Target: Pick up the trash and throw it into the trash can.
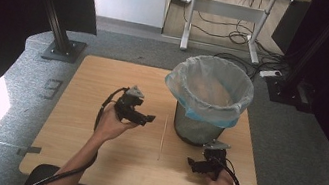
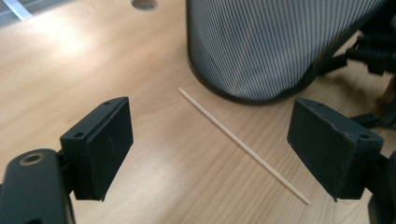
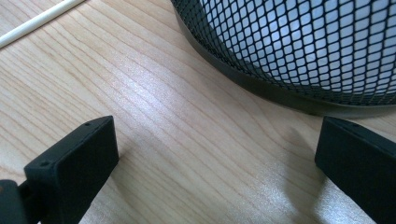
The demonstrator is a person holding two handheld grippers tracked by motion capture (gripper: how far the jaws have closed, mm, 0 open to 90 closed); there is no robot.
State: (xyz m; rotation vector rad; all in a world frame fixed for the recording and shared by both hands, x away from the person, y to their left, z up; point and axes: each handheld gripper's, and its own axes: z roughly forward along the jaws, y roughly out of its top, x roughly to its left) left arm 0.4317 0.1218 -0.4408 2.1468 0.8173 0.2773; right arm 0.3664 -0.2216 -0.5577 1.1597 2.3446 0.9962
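A thin wooden stick (image 1: 163, 137) lies flat on the wooden table (image 1: 92, 90), just left of a black mesh waste bin (image 1: 207, 104) lined with a clear bag. My left gripper (image 1: 144, 118) hovers left of the stick, held by a hand, its jaws wide apart and empty. In the left gripper view the stick (image 2: 243, 144) runs diagonally between the spread jaws of the left gripper (image 2: 219, 144), with the bin (image 2: 275, 42) behind it. My right gripper (image 1: 194, 164) sits near the bin's base at the front right, open and empty. In the right gripper view the right gripper (image 3: 215, 163) faces the bin's mesh wall (image 3: 303, 46), and the stick's end (image 3: 37, 21) crosses the top left corner.
Black frame posts stand on base plates at the table's far left (image 1: 61, 45) and far right (image 1: 288, 85). A white desk (image 1: 227, 7) with cables beneath it stands beyond the table. Grey carpet surrounds the table.
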